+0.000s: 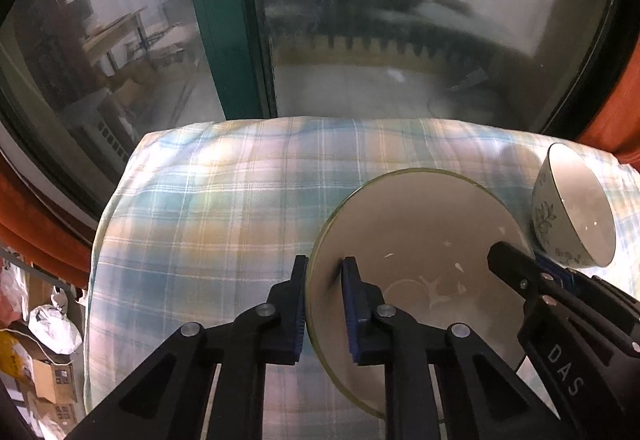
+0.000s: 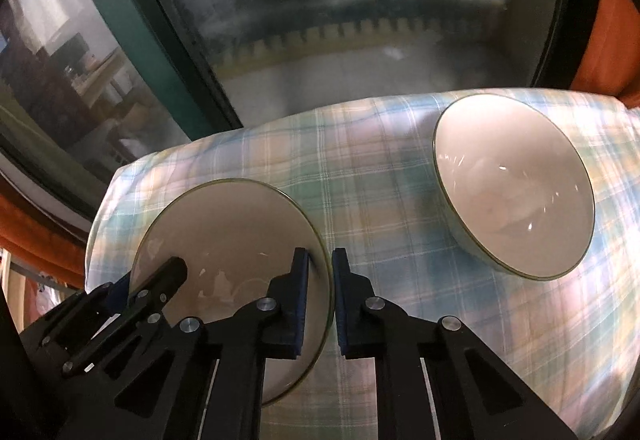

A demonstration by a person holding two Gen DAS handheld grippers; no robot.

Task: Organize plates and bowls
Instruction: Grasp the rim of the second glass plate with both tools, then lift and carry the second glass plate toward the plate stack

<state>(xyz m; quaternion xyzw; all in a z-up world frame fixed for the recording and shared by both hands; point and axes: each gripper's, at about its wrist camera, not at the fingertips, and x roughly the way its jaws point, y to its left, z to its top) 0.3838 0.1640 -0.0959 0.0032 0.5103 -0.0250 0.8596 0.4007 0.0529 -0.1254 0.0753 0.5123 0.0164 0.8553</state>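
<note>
A plate (image 1: 420,240) lay on a cloth-covered surface (image 1: 208,207), with a bowl (image 1: 576,211) just to its right. The left gripper (image 1: 325,280) straddled the plate's left rim and the right gripper (image 2: 320,272) its right rim. Behind the surface stood a window (image 1: 360,19)

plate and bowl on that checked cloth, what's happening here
A person is working two handheld grippers on one plate that lies on the plaid cloth. The left gripper is shut on its left rim and the right gripper on the opposite rim. The bowl sits untouched on the cloth, to the right of the plate.
</note>
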